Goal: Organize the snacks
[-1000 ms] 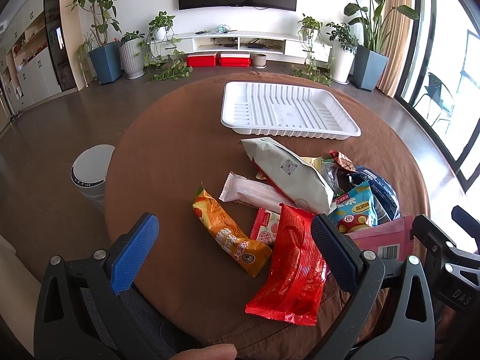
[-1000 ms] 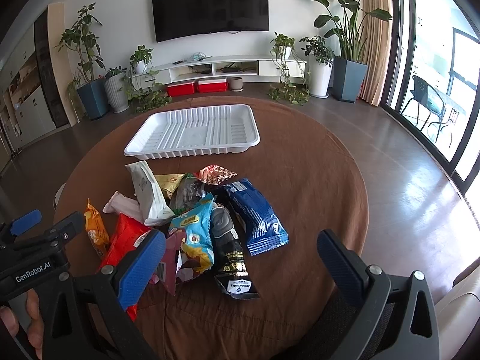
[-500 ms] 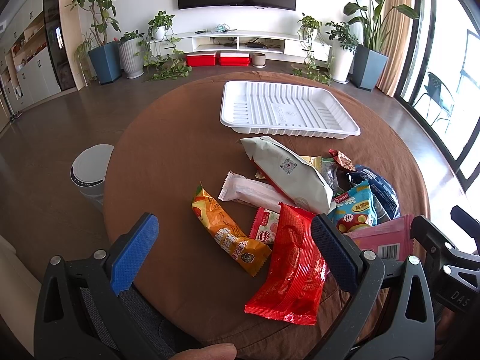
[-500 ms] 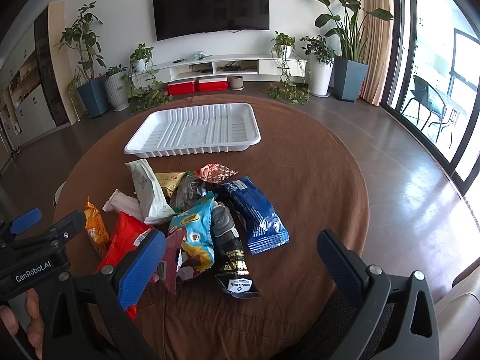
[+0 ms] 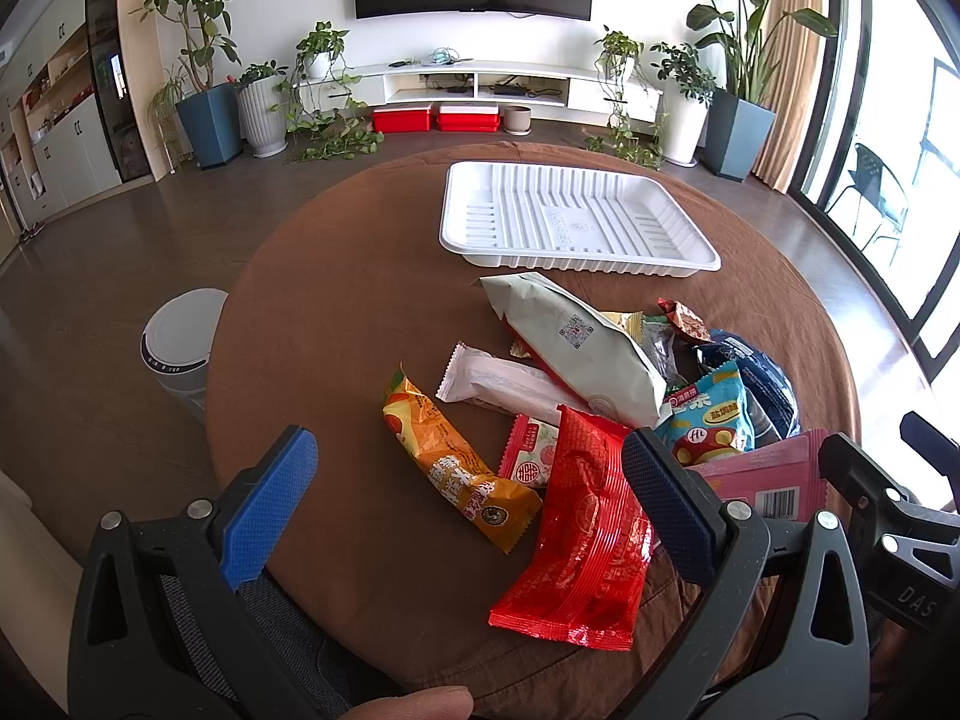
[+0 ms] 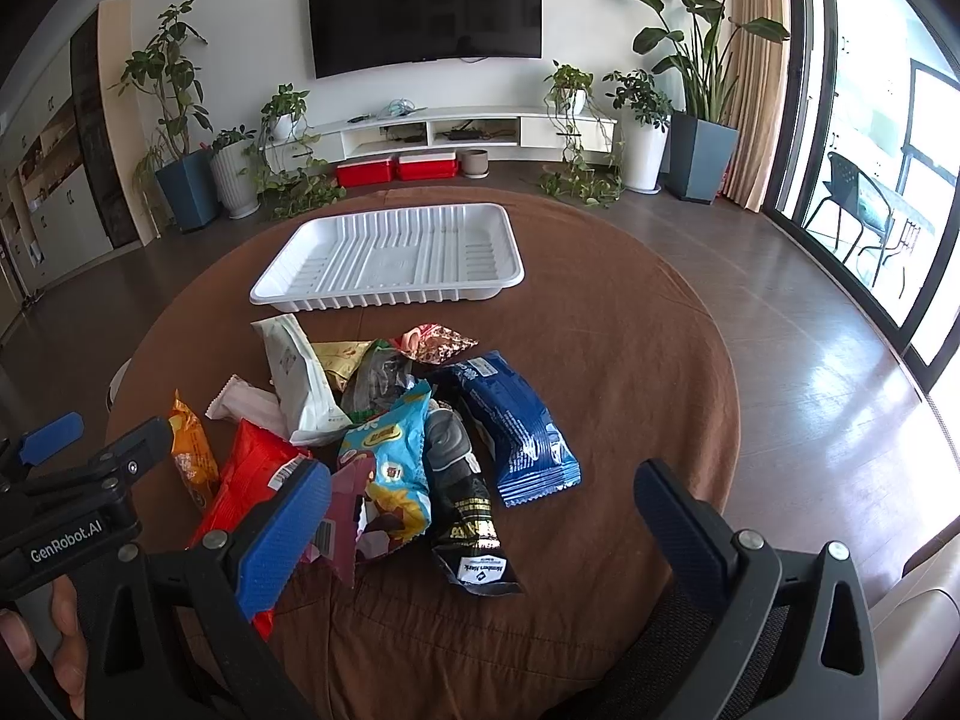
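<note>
Round brown table point(image 6: 630, 324) | white tray point(image 6: 393, 258) empty beyond your grippers, ready for filling | snack pile point(image 6: 390, 420) between | left gripper point(image 5: 474, 492), right gripper point(image 6: 480, 525) both spread wide, holding nothing.

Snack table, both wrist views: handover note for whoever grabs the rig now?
Left claw: open, empty, hovering over the near edge of the table.
Right claw: open, empty, also at the near edge.
White tray: far side of the table, nothing in it.
Snack pile: loose on the brown cloth between tray and claws; red packet and orange packet lie nearest the left claw, blue packet nearest the right.
Done: nothing.
Left: every packet, presumably into the tray.
</note>
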